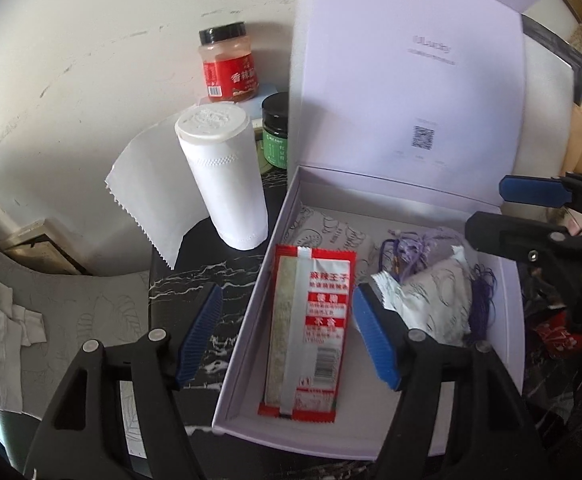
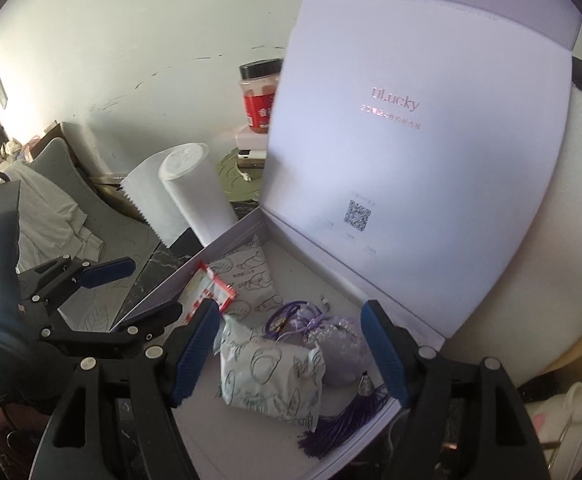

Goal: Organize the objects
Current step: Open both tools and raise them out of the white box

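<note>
My left gripper and right gripper hang released, empty; dipping carelessly could snag the upright lid at upper right

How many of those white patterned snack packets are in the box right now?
2. One white patterned packet lies near the front beside the purple sachet; the second lies at the back of the box, behind the red packet. More could be hidden beneath.
</note>
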Demonstrator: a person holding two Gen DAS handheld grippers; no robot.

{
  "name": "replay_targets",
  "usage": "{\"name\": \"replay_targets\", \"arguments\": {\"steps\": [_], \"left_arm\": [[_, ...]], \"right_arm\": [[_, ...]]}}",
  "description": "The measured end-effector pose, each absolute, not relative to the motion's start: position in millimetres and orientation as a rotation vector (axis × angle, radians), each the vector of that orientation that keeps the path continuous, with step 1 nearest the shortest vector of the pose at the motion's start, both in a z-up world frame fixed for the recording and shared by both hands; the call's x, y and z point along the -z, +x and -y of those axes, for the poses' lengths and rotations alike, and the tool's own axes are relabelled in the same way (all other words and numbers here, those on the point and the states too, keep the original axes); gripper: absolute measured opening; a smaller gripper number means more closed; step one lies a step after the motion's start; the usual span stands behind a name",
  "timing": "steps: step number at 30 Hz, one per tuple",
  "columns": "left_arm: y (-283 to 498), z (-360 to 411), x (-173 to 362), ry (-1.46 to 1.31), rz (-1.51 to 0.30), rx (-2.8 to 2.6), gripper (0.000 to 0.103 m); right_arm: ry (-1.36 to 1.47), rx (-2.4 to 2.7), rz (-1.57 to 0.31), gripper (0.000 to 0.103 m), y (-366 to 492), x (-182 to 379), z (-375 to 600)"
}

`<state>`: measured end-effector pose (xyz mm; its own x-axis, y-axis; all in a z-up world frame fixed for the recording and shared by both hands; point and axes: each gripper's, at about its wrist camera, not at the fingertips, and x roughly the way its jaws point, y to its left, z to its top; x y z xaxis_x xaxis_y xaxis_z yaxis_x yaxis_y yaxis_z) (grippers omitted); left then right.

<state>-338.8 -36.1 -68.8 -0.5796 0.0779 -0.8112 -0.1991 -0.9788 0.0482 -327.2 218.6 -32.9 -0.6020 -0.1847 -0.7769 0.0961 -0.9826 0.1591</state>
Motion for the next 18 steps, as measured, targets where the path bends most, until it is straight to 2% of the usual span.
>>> {"name": "replay_targets", "arguments": {"steps": [12, 18], "left_arm": [[-291.6, 22.8, 17.0, -1.275, -0.26, -2.696, 0.066], [-261.3, 24.4, -12.7, -1.21, -0.23, -2.727, 0.066]], "right_arm": [[1.213, 2.72, 0.092, 0.074, -278.6, -12.5, -212.0], [1.159, 2.746, 0.057, 0.074, -246.8, -36.6, -206.0]]}}
